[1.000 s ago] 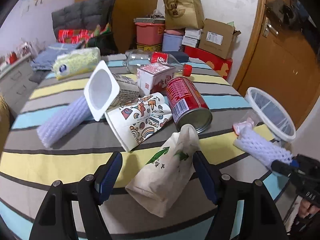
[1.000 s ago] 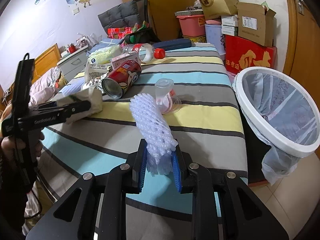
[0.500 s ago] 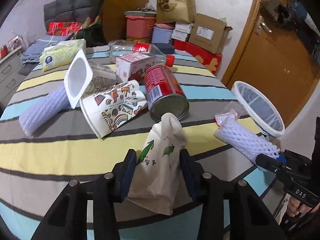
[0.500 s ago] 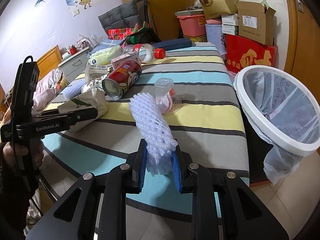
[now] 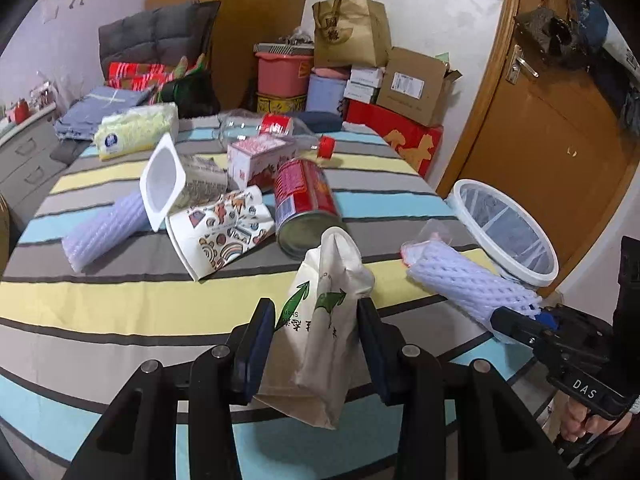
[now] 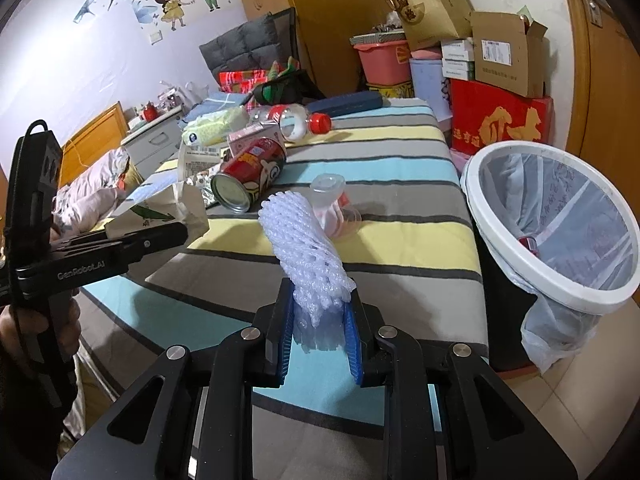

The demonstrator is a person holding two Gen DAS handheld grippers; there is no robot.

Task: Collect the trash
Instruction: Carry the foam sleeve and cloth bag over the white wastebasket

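Fingers of the left gripper [image 5: 316, 340] clamp the paper bag [image 5: 324, 320], just in front of the red can [image 5: 306, 208]; right gripper [image 6: 320, 328] fingers pinch the foam net [image 6: 304, 248], left of the trash bin [image 6: 560, 216].

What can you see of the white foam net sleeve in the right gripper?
The foam net sleeve is a white, tube-shaped mesh of soft-looking foam. The right gripper is shut on its near end, squashing it between the blue pads. The sleeve juts forward and upward over the striped table, its far end free, left of the lined trash bin.
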